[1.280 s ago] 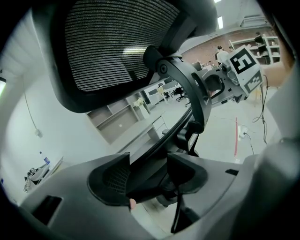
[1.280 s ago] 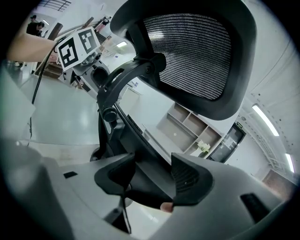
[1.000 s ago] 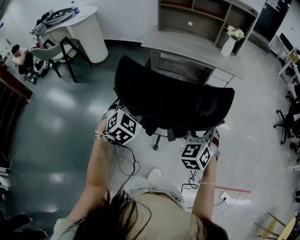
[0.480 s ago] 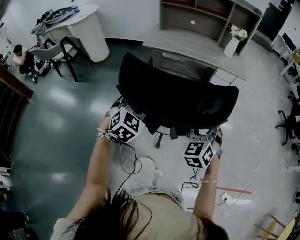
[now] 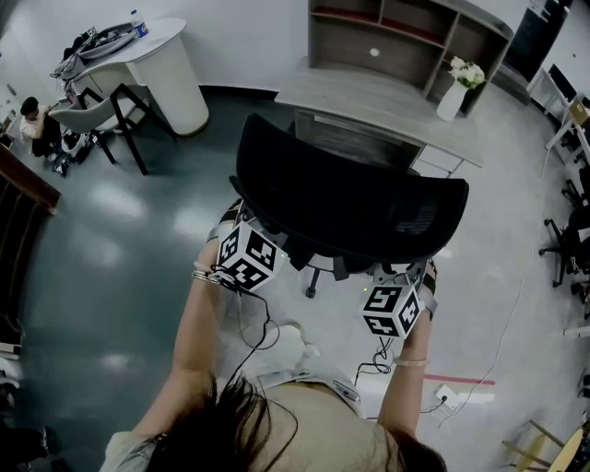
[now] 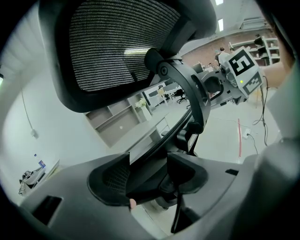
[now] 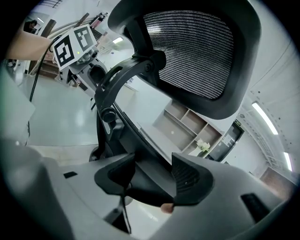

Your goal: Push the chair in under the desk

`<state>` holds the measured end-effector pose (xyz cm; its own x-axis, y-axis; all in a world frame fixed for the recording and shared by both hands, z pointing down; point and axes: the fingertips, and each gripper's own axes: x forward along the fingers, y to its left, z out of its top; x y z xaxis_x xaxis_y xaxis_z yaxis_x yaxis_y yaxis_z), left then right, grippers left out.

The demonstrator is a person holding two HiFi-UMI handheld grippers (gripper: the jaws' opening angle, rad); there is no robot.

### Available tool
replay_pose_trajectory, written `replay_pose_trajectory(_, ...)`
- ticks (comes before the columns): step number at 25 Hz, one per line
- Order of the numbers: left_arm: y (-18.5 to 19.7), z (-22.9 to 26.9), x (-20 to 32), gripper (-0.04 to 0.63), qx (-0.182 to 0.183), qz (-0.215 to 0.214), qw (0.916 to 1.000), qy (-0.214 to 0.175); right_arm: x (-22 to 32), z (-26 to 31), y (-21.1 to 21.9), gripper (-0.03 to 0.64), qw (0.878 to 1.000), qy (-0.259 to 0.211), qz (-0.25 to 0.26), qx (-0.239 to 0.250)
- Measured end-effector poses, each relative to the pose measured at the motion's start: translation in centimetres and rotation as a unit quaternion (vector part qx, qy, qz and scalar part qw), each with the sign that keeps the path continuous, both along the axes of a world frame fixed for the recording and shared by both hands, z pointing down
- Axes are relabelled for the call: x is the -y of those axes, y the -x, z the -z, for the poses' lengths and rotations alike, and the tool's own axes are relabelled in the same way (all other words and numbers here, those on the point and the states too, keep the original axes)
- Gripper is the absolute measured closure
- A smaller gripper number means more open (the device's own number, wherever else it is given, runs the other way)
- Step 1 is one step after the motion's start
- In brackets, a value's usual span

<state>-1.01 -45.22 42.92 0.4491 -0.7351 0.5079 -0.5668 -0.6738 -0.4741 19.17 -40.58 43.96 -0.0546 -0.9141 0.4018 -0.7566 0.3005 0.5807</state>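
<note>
A black mesh-backed office chair (image 5: 346, 198) stands with its back to me, facing the grey desk (image 5: 378, 92); its backrest top overlaps the desk's front edge in the head view. My left gripper (image 5: 251, 251) is at the chair's rear left, below the backrest. In the left gripper view this gripper (image 6: 147, 176) has its jaws on either side of a dark edge of the chair's seat. My right gripper (image 5: 392, 300) is at the rear right. In the right gripper view that gripper (image 7: 152, 180) likewise holds the seat's edge below the mesh back (image 7: 197, 51).
A white vase with flowers (image 5: 454, 92) stands on the desk's right end, with a shelf unit (image 5: 406, 28) behind. A white rounded table (image 5: 166, 55), a grey chair (image 5: 92, 106) and a seated person (image 5: 37, 115) are far left. Cables and a socket strip (image 5: 447, 392) lie near my feet.
The chair and both grippers have moved a little toward the desk. The backrest now covers more of the desk's front edge.
</note>
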Motion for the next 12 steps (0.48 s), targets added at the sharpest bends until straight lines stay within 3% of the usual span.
replay_pose_trajectory(12, 0.1, 0.1, 3.3, 0.362, -0.003, -0.012, 0.9999, -0.001, 2.9, 0.1, 0.3, 0.387, 1.0, -0.001, -0.013, 0.002)
